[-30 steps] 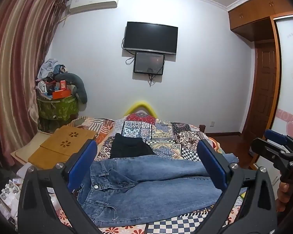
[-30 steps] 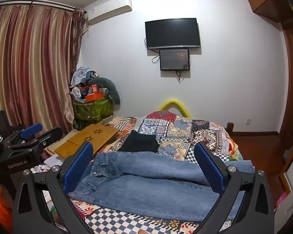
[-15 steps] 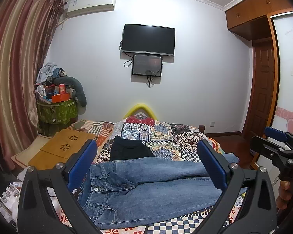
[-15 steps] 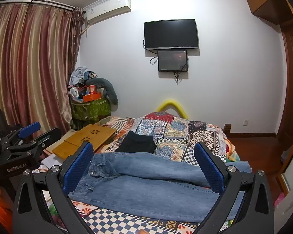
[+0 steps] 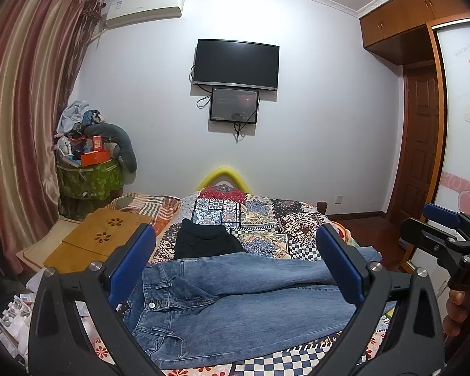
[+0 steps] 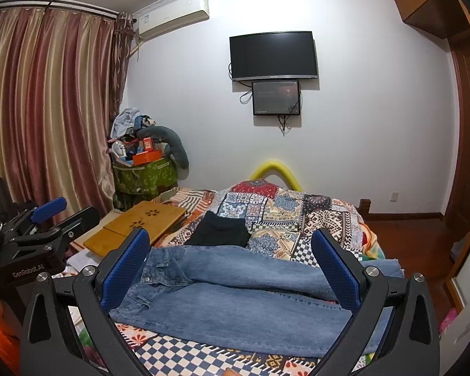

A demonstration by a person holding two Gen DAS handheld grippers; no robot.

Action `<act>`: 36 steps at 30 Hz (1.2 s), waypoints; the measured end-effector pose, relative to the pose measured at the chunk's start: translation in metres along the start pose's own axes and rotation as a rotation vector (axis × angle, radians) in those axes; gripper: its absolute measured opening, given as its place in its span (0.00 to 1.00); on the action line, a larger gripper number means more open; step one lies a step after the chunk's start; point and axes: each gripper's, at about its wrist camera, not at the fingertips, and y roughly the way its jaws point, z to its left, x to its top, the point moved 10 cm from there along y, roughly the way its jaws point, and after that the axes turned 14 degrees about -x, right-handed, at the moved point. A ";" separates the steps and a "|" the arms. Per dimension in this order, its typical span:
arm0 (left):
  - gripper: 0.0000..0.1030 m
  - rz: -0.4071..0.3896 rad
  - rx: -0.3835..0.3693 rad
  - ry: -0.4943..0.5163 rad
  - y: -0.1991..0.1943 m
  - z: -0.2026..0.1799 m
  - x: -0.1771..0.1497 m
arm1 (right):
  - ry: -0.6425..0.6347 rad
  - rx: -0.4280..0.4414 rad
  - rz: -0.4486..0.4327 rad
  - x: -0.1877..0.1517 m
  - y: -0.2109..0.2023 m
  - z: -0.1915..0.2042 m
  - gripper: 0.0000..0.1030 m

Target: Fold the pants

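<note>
Blue jeans (image 5: pixel 235 307) lie spread across the near part of the bed (image 5: pixel 266 216), waistband to the left, legs running right; they also show in the right wrist view (image 6: pixel 235 294). My left gripper (image 5: pixel 235 260) is open and empty, held above the jeans' near edge. My right gripper (image 6: pixel 230 260) is open and empty, also above the jeans. Each gripper shows in the other's view: the right one (image 5: pixel 445 235) at the right edge, the left one (image 6: pixel 47 219) at the left edge.
A folded black garment (image 5: pixel 203 242) lies on the patchwork quilt (image 6: pixel 282 210) behind the jeans. A wooden lap desk (image 5: pixel 100 241) sits at the bed's left. A green hamper (image 5: pixel 87 178) piled with clutter stands by the curtain (image 5: pixel 22 109). A wooden door (image 5: pixel 423 141) is at right.
Both views have tilted slightly upward, so the bed and jeans sit a little lower in frame. The jeans have not moved and both grippers stay open.
</note>
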 end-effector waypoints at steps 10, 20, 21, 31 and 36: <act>1.00 -0.001 -0.001 -0.002 0.000 0.000 0.000 | 0.001 0.004 0.000 -0.001 -0.001 0.001 1.00; 1.00 0.001 -0.007 -0.012 0.001 0.003 -0.003 | -0.004 0.005 0.008 0.001 0.000 0.005 1.00; 1.00 0.001 -0.007 -0.012 0.001 0.003 -0.003 | -0.004 0.007 0.008 0.001 0.000 0.005 1.00; 1.00 0.002 -0.009 -0.014 0.002 0.004 -0.006 | -0.005 0.006 0.008 0.001 0.000 0.005 1.00; 1.00 0.001 -0.007 -0.015 0.003 0.004 -0.006 | -0.009 0.004 0.012 0.000 0.002 0.004 1.00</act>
